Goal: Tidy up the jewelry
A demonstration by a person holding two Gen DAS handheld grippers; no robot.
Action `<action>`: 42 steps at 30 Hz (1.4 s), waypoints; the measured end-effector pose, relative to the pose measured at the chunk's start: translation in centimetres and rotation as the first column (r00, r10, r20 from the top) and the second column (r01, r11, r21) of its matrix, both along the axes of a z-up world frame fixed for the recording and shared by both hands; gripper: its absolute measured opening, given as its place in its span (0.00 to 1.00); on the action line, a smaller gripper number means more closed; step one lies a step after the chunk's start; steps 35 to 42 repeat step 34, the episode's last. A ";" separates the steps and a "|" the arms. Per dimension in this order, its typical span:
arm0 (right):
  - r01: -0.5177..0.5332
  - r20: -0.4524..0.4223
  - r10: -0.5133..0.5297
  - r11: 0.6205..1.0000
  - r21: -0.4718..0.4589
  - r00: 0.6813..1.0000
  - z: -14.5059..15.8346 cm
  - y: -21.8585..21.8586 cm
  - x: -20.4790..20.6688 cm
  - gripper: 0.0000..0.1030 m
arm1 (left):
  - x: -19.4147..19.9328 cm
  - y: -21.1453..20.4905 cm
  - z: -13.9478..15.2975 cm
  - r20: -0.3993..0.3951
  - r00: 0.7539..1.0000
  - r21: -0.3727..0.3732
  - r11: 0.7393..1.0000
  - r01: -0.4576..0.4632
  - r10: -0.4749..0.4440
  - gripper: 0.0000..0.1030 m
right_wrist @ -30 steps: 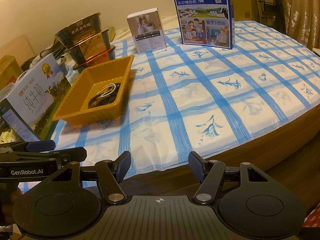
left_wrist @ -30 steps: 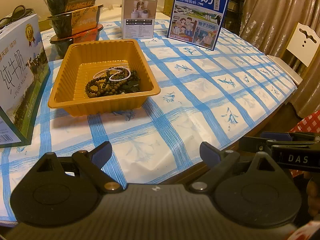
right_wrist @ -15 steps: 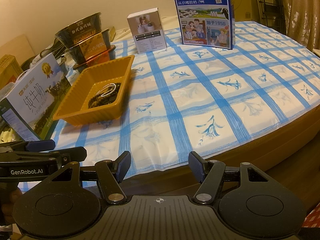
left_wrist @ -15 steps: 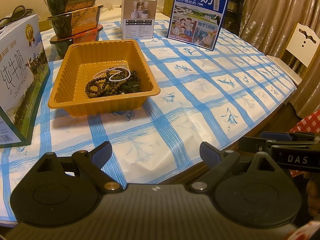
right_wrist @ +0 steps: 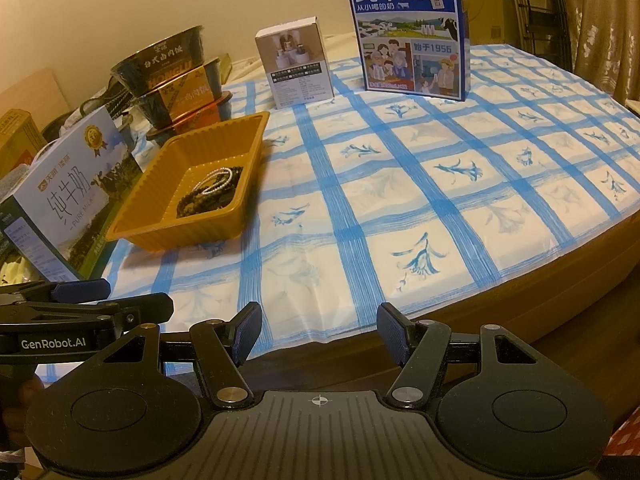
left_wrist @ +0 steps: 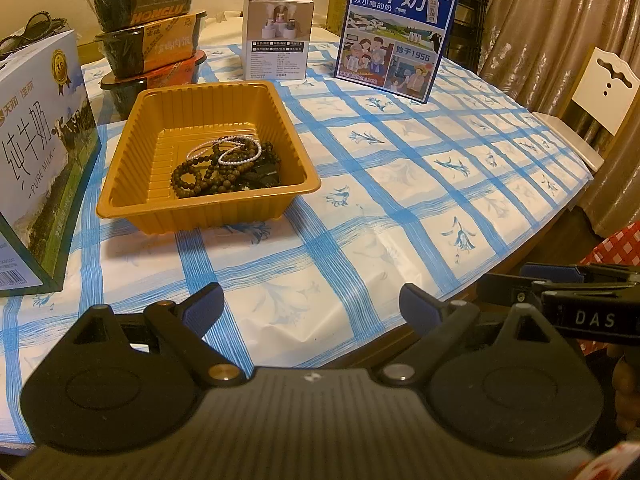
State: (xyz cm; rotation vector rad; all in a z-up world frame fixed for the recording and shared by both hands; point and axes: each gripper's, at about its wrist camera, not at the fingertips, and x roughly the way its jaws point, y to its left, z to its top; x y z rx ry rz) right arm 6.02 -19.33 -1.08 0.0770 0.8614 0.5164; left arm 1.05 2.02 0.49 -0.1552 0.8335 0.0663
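Observation:
An orange plastic tray [left_wrist: 132,184] [right_wrist: 160,236] sits on the left of the blue-checked tablecloth. Inside it lies a pile of jewelry: brown bead bracelets [left_wrist: 200,174] [right_wrist: 204,202], a white pearl strand [left_wrist: 240,152] [right_wrist: 214,184] and some dark pieces [left_wrist: 262,174]. My left gripper [left_wrist: 310,306] hangs open near the table's front edge, well short of the tray, with nothing between its fingers. My right gripper [right_wrist: 318,330] is open too, over the front edge, right of the tray. Each gripper shows at the side of the other's view.
A milk carton [left_wrist: 36,168] stands left of the tray. Stacked black food bowls [left_wrist: 148,20], a small white box [left_wrist: 278,36] and a blue milk box [left_wrist: 394,32] stand behind it. A white chair [left_wrist: 600,92] and curtains are at the right.

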 end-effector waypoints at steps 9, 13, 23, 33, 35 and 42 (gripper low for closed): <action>0.000 0.001 0.000 1.000 0.000 1.000 0.0 0.0 0.0 0.62 | 0.0 0.0 0.0 0.001 1.000 0.000 1.000 0.000 0.000 0.91; 0.000 0.001 0.000 1.000 -0.001 1.000 0.0 0.1 0.0 0.62 | 0.0 0.0 0.0 0.000 1.000 0.000 1.000 0.000 0.000 0.91; 0.002 0.002 -0.002 1.000 0.000 1.000 0.0 0.1 -0.1 0.62 | 0.0 0.0 0.1 0.005 1.000 0.005 1.000 -0.001 0.001 0.91; -0.001 0.003 0.001 1.000 -0.001 1.000 0.2 0.1 0.0 0.62 | 0.0 0.0 0.4 0.013 1.000 0.009 1.000 0.004 -0.004 0.91; -0.001 0.003 0.001 1.000 -0.001 1.000 0.2 0.1 0.0 0.62 | 0.1 0.0 0.4 0.013 1.000 0.007 1.000 0.003 -0.004 0.91; -0.001 0.003 0.001 1.000 -0.001 1.000 0.2 0.1 0.0 0.62 | 0.1 0.0 0.4 0.013 1.000 0.007 1.000 0.003 -0.004 0.91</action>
